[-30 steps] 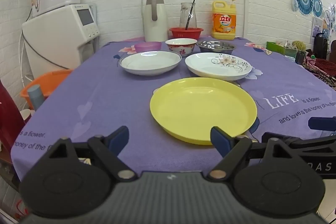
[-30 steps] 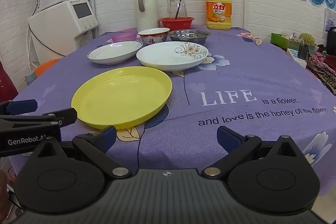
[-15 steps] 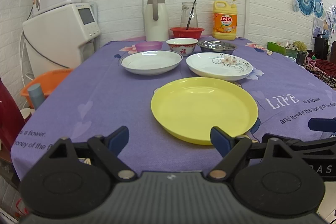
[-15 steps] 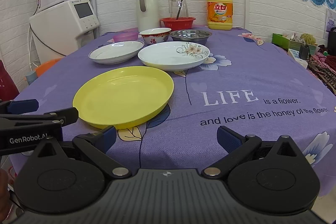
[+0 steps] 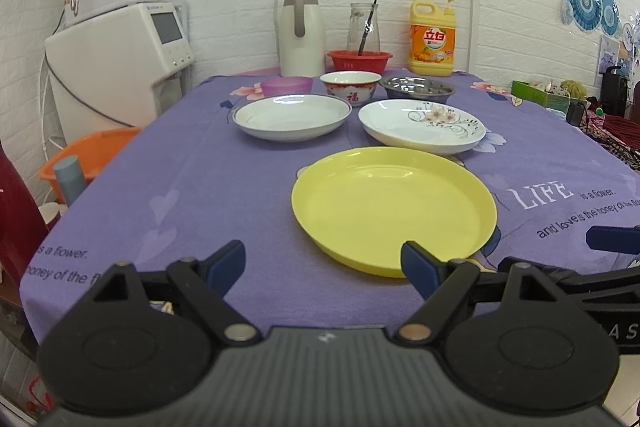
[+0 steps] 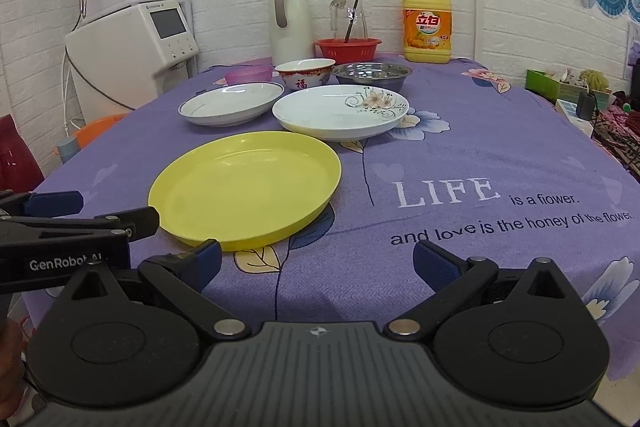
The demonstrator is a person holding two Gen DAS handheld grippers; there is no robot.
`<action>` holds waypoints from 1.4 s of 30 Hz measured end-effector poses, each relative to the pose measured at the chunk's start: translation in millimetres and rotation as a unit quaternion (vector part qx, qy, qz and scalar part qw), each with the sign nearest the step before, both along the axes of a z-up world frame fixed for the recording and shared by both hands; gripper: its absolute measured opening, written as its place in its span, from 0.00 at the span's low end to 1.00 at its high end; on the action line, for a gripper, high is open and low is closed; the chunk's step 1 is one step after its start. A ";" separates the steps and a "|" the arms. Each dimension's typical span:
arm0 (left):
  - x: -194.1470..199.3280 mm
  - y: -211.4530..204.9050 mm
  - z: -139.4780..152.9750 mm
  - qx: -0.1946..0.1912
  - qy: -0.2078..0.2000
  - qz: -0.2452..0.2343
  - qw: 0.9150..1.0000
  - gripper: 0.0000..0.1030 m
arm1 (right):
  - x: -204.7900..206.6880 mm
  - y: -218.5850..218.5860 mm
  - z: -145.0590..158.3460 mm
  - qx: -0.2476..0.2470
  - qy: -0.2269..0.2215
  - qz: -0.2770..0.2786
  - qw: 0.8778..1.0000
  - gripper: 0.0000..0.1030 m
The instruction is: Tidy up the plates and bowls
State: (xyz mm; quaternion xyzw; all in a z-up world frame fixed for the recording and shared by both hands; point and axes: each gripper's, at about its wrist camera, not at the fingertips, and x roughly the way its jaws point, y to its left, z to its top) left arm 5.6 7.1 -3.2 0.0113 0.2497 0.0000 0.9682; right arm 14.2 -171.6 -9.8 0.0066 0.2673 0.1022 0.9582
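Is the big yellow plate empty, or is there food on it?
Empty. The round yellow plastic plate shows only bare, shiny surface in both wrist views, sitting right side up on the purple tablecloth.

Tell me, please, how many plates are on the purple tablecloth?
3: the yellow plate nearest the grippers, the floral plate behind it to the right, and the blue-rimmed white plate behind it to the left. None looks hidden.

Both grippers hover at the near edge of the worktop [image 5: 192, 195], side by side and level. The left gripper [image 5: 322, 263] has its jaws spread wide, gripping nothing. The right gripper [image 6: 318, 263], just beside it, is likewise spread wide and bare.
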 end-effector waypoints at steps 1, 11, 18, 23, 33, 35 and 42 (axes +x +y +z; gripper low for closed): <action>0.4 0.5 0.1 -0.001 0.000 0.001 1.000 0.81 | 0.3 0.5 -0.4 -0.001 0.001 0.000 1.000 1.00; 0.1 1.5 0.7 -0.006 -0.001 0.003 1.000 0.81 | -2.1 1.5 1.2 -0.004 -0.003 0.004 1.000 1.00; -0.2 0.7 1.1 -0.007 -0.002 0.002 1.000 0.81 | -2.1 1.5 1.4 -0.004 -0.003 0.005 1.000 1.00; 0.4 0.5 1.2 -0.011 -0.003 -0.001 1.000 0.81 | -1.9 0.7 1.4 -0.001 -0.003 0.005 1.000 1.00; 25.7 21.0 5.8 -0.033 0.015 0.008 0.999 0.81 | 14.5 0.7 3.0 -0.003 0.009 0.011 1.000 1.00; 37.3 24.9 9.9 -0.040 0.023 0.011 0.999 0.81 | 23.3 2.2 8.1 -0.003 0.011 0.014 1.000 1.00; 83.5 37.1 16.2 -0.050 0.059 0.015 0.997 0.81 | 65.0 3.2 17.4 -0.002 0.028 0.016 0.999 1.00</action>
